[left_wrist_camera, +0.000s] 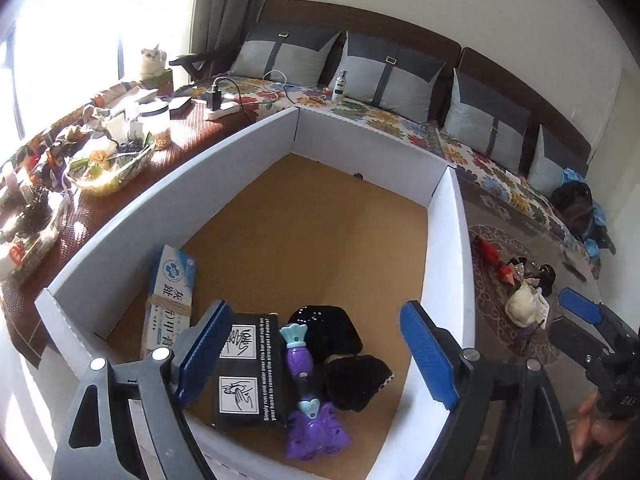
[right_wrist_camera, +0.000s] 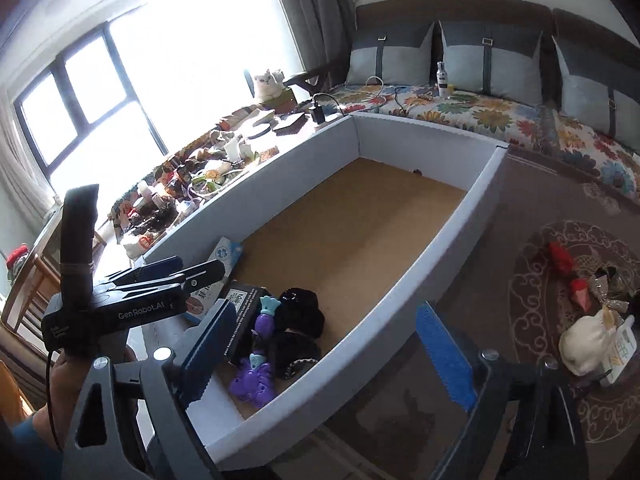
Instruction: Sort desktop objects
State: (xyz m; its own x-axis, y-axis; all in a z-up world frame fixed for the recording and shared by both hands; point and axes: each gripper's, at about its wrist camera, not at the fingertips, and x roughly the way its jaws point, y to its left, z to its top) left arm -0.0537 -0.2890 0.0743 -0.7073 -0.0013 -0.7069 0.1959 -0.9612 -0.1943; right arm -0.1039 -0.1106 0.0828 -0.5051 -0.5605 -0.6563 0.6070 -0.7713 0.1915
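A white-walled box with a cork floor holds a black printed carton, a purple toy, two black fuzzy pieces and a blue-and-white packet leaning in its left corner. My left gripper hangs open over these items with nothing between its blue pads. My right gripper stands open and bare above the box's near right wall. To the right, on a patterned rug, lie a white plush, red pieces and a silver bow.
A cluttered side table with a glass bowl and snacks runs along the box's left side. Behind it stands a sofa with a floral cover, grey cushions, a bottle and a power strip.
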